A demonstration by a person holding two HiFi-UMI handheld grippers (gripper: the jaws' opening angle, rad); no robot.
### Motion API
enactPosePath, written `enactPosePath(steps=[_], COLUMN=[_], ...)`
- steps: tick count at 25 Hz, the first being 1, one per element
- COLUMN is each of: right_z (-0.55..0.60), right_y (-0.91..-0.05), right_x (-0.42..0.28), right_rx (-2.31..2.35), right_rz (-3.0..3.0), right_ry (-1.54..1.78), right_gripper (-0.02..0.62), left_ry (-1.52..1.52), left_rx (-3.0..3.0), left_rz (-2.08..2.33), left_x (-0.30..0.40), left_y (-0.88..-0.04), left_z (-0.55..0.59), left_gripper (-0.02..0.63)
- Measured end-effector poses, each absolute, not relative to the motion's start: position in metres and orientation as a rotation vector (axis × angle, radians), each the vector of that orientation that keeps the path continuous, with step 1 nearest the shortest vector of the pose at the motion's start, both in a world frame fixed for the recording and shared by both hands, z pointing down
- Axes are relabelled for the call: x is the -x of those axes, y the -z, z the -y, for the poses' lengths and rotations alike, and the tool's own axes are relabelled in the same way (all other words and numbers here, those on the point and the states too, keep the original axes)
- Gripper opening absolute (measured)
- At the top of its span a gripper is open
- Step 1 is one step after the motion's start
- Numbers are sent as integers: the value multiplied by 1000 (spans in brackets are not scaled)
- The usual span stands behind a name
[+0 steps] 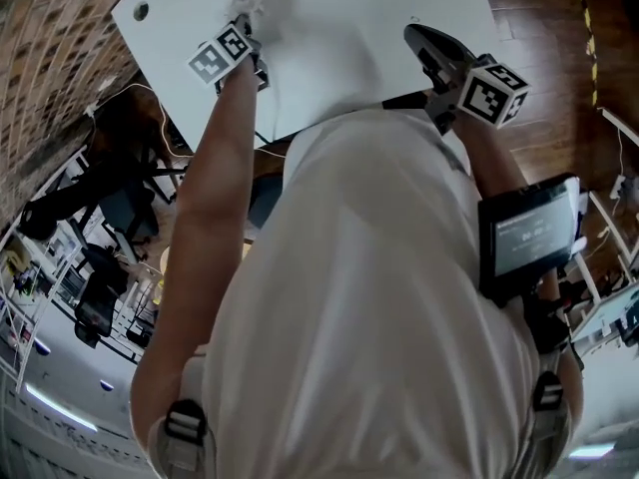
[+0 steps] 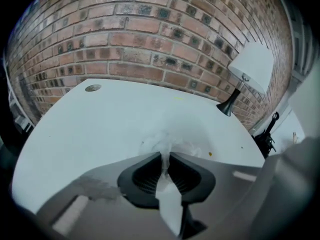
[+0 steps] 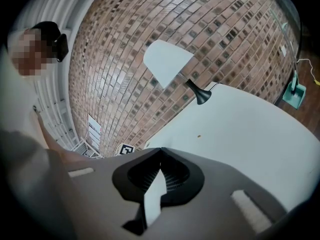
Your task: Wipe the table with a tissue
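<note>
One tissue (image 2: 161,145), pinched in your left hand-held gripper (image 2: 165,158), lay bunched on the desk (image 2: 90,129); your right hand-held gripper (image 3: 160,155) was pressed together, empty. Steady pressure and overlapping strokes suited this wipe.

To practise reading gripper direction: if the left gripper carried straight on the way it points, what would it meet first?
Probably the white table, right beyond the tissue bunched in the left gripper.

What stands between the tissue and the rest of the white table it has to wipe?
Nothing visible on the open surface. The left gripper pinches the tissue, which lies on the table; only a lamp stands at the far right corner.
</note>
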State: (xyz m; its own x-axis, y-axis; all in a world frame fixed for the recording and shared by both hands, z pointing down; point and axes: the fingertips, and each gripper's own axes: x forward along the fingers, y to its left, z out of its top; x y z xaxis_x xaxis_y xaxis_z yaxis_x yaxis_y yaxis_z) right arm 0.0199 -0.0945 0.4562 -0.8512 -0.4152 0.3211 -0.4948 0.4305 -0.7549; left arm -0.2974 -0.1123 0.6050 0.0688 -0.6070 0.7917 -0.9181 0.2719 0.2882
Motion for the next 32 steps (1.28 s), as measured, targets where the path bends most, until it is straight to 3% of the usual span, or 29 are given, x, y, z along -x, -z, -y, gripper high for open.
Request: enactPosePath(steps=[4,10,14,22,32], right_z=[97,104,109,110,110], right_y=[-460,-459,-461,-458,-455], right_x=[-1,-31,-59,-52,-51], right_rx=[-774,-774,-799,-779,-747], right_rz=[2628,2641,2630,2643,2659], right_ry=[-1432,-1444,-1444,-1426,-1418], right_gripper=[8,8,8,8,8], left_ry=[-314,-210,-351,-582,-820], left_rx=[-1361,-1386,-1421,-1563,-1833], left_rz=[1716,1666,1674,1635,1280], left_x=[316,251,226,217,147], left_y=[-588,-588,-588,-585,-584], left_z=[119,149,162,169,144], left_gripper=[51,51,49,49,48])
